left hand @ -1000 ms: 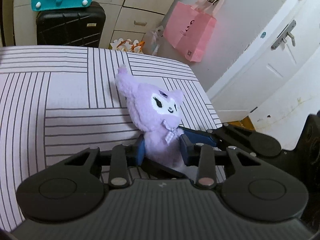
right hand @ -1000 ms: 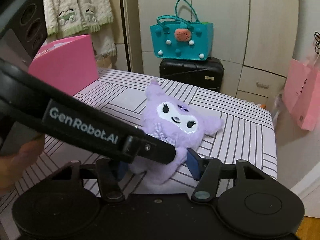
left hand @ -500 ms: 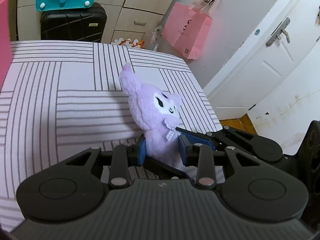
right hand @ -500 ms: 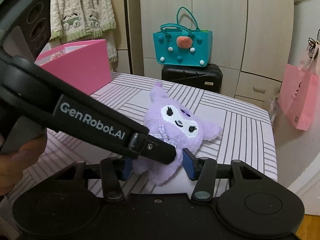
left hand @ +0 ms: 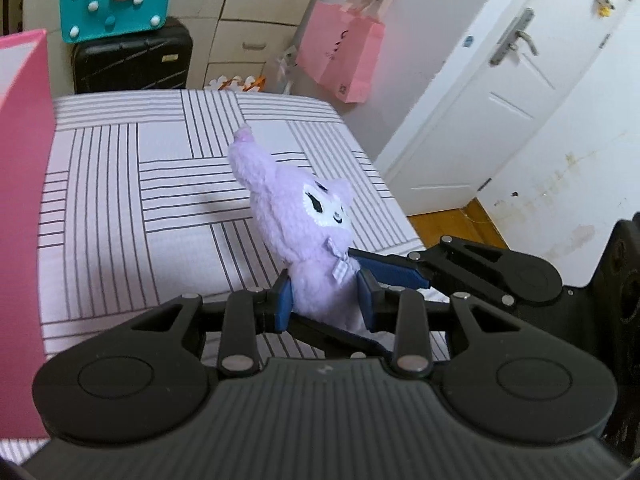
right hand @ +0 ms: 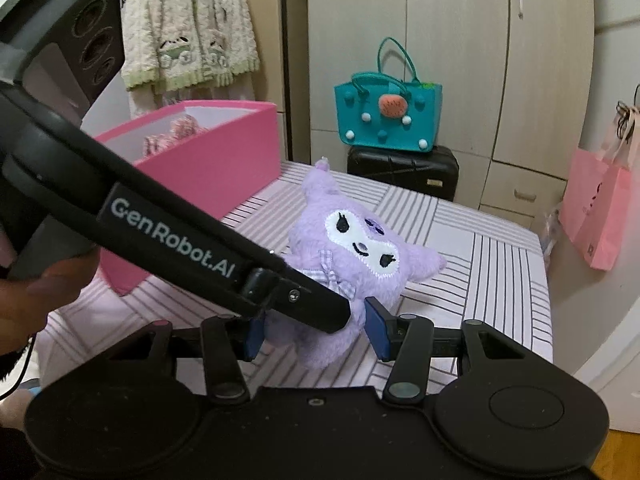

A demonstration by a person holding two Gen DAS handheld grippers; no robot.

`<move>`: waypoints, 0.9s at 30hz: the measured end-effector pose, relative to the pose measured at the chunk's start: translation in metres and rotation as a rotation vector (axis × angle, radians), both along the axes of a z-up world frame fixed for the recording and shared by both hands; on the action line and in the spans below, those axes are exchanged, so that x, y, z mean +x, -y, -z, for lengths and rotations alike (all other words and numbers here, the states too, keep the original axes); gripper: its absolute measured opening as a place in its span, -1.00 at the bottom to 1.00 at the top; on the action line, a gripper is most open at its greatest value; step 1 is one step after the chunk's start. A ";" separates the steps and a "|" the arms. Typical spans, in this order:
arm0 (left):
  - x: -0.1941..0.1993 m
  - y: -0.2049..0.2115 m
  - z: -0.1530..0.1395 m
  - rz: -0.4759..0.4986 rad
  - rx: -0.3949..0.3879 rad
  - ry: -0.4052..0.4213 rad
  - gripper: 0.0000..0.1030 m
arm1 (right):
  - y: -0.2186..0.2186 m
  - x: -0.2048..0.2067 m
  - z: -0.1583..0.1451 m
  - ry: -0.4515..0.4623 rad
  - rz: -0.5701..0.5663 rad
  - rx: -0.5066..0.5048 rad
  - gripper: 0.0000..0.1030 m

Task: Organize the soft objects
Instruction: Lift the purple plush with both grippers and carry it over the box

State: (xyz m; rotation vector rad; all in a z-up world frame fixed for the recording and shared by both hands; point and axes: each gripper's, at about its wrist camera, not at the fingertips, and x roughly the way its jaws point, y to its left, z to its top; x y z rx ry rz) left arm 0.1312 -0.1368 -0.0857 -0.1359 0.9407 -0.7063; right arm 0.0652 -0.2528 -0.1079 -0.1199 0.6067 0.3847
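Observation:
A purple plush toy point(left hand: 304, 232) with a white face and a checked bow hangs upright just above the striped bed point(left hand: 120, 200). My left gripper point(left hand: 326, 300) is shut on its lower body. My right gripper point(right hand: 314, 334) grips the same plush toy point(right hand: 348, 248) from the other side, blue pads against its fur. One left finger point(right hand: 304, 300) crosses the right wrist view in front of the toy. An open pink box point(right hand: 208, 168) stands on the bed point(right hand: 500, 280) to the left, with pink soft things inside; its wall point(left hand: 20, 200) fills the left edge of the left wrist view.
Past the bed, a teal bag point(right hand: 388, 116) sits on a black suitcase point(right hand: 404, 168) against the wardrobe. A pink paper bag point(left hand: 340, 56) hangs on the wall by a white door point(left hand: 500, 92). A fluffy cardigan point(right hand: 188, 36) hangs behind the box. A hand point(right hand: 32, 296) holds the left gripper.
Both grippers have risen and moved together toward the pink box, carrying the plush toy off the bed. The box now looms larger in both views.

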 end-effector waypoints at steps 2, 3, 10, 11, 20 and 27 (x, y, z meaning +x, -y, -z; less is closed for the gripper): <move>-0.010 -0.007 -0.008 0.013 -0.004 0.015 -0.38 | -0.005 -0.009 -0.008 0.001 -0.006 -0.004 0.08; -0.013 -0.009 -0.011 0.018 -0.006 0.018 -0.38 | -0.007 -0.012 -0.011 0.001 -0.010 -0.006 0.08; -0.037 -0.034 -0.030 0.044 -0.026 0.055 -0.38 | -0.024 -0.030 -0.033 -0.022 -0.040 -0.003 0.08; -0.040 -0.039 -0.032 0.043 -0.033 0.058 -0.38 | -0.027 -0.031 -0.037 -0.025 -0.048 -0.001 0.08; -0.061 -0.086 -0.051 0.005 -0.076 0.103 -0.38 | -0.068 -0.043 -0.058 0.006 -0.131 -0.044 0.08; -0.070 -0.124 -0.066 -0.057 -0.078 0.170 -0.37 | -0.105 -0.035 -0.076 0.056 -0.221 -0.076 0.08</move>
